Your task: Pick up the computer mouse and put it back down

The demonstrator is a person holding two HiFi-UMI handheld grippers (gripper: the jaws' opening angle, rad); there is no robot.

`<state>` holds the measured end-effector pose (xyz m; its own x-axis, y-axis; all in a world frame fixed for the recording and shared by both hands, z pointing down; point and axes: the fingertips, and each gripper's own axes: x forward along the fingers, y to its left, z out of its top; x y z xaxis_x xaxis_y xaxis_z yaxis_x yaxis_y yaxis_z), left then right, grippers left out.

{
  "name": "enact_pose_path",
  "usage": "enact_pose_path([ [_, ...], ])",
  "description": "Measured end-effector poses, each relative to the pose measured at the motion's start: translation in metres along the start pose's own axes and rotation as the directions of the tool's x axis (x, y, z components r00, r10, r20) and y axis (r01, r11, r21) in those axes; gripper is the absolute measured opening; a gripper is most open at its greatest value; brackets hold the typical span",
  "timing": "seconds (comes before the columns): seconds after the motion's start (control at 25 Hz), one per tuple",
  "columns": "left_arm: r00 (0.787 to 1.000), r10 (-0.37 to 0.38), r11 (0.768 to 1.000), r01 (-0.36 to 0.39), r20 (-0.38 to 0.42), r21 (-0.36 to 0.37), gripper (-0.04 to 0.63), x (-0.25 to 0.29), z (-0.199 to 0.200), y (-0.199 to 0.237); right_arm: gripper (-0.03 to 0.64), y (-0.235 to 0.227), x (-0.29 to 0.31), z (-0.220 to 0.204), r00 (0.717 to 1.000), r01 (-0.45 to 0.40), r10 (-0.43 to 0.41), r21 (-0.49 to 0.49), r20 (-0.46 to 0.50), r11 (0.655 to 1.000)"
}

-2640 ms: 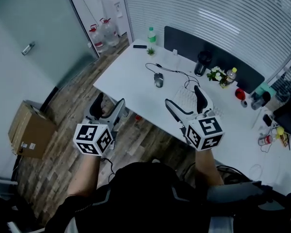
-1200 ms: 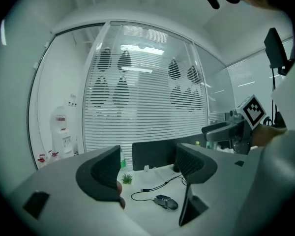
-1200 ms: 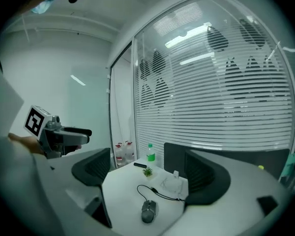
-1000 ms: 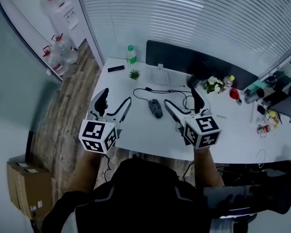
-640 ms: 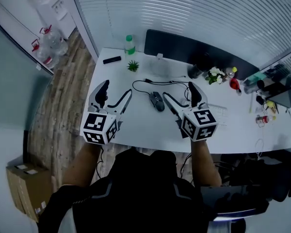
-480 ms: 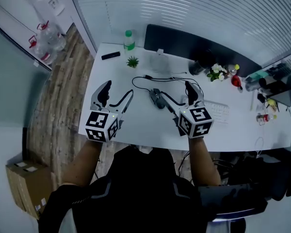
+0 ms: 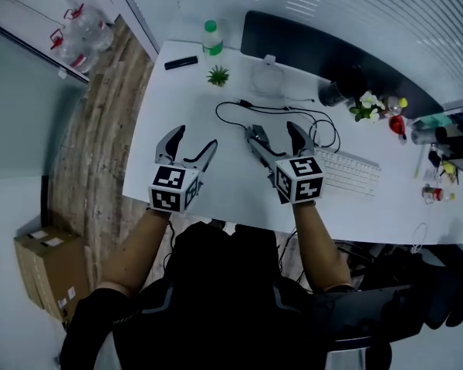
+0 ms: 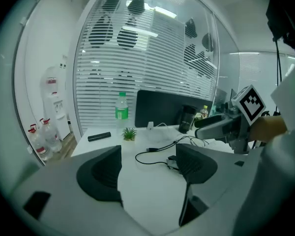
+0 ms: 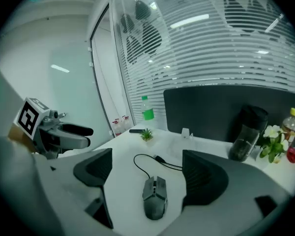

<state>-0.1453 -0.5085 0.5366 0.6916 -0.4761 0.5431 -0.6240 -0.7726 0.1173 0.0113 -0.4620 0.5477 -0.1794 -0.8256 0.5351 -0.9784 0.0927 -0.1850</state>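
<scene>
Right gripper view shows you the mouse (image 9: 155,200) lying flat on the white desk (image 7: 216,183). It sits in line with the gap between your two jaws. Your right gripper (image 9: 148,172) is spread wide. Its jaws have just been closing a little, but neither pad touches the mouse yet. Nothing is lifted.

Your left gripper (image 8: 147,171) is spread wide too. Only bare desk shows between its jaws. It hangs over the desk, off to the left of the mouse.

Now think about what could go wrong.

The mouse is round and smooth. If you squeeze it too high up, it may pop out of the jaws.

If one pad gets there first, it may push the mouse to the side, and you would miss the grip.

The black cable (image 9: 137,163) runs away from the front of the mouse. If you lift too far, the cable may pull tight and tug the mouse free.

The keyboard (image 7: 347,172) lies close on the right. A wide swing that way could bump it.

So it looks best to come down straight and squeeze low on both sides.
</scene>
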Motion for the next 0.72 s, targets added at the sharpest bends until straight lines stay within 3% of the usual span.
enact_pose_path([
  [0.28, 0.998, 0.020, 1.000, -0.020, -0.054, -0.003, 0.359, 0.038, -0.050, 0.005, 0.439, -0.013, 0.039, -0.055, 0.994, 0.000, -0.002, -0.017, -0.107, 1.000],
  [0.48, 0.994, 0.004, 0.997, -0.013, -0.108, -0.075, 0.359, 0.059, -0.086, 0.007, 0.439, -0.013, 0.060, -0.094, 0.984, -0.010, 0.008, -0.013, -0.179, 1.000],
  [0.72, 0.990, 0.008, 0.996, -0.020, -0.144, -0.084, 0.359, 0.079, -0.115, 0.007, 0.439, -0.020, 0.080, -0.125, 0.974, 0.012, -0.019, -0.033, -0.227, 0.999],
])
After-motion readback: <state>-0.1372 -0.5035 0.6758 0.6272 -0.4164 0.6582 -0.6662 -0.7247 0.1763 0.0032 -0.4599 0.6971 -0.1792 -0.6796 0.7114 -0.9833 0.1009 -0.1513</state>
